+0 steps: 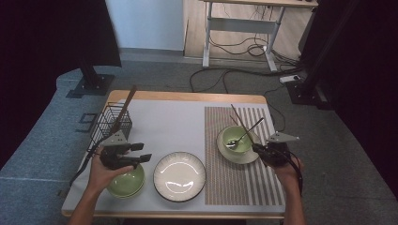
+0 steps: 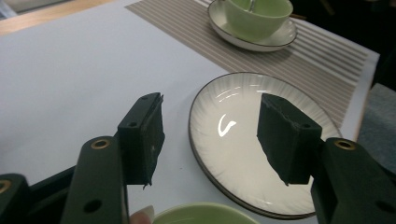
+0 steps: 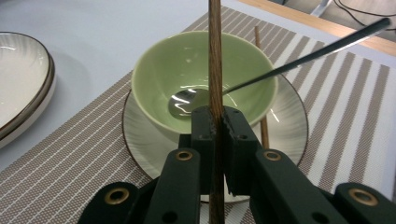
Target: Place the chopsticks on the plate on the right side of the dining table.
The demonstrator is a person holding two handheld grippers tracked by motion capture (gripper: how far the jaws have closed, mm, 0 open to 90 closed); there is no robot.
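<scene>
My right gripper (image 1: 256,148) (image 3: 219,116) is shut on a brown wooden chopstick (image 1: 241,123) (image 3: 215,56), which stands up between its jaws right in front of a green bowl (image 1: 237,139) (image 3: 154,79). That bowl sits on a white saucer (image 1: 239,157) (image 3: 289,116) and holds a metal spoon (image 3: 303,56). A second chopstick (image 3: 265,128) leans across the saucer beside the bowl. My left gripper (image 1: 144,152) (image 2: 212,135) is open with nothing between its jaws. It hangs over a second green bowl (image 1: 129,185) (image 2: 205,215) and points at a white ribbed plate (image 1: 179,176) (image 2: 224,93).
A black wire basket (image 1: 110,124) with a wooden utensil (image 1: 124,108) stands at the table's left. The striped placemat (image 1: 234,183) covers the right half under the saucer. Desk legs and cables lie on the floor beyond the table.
</scene>
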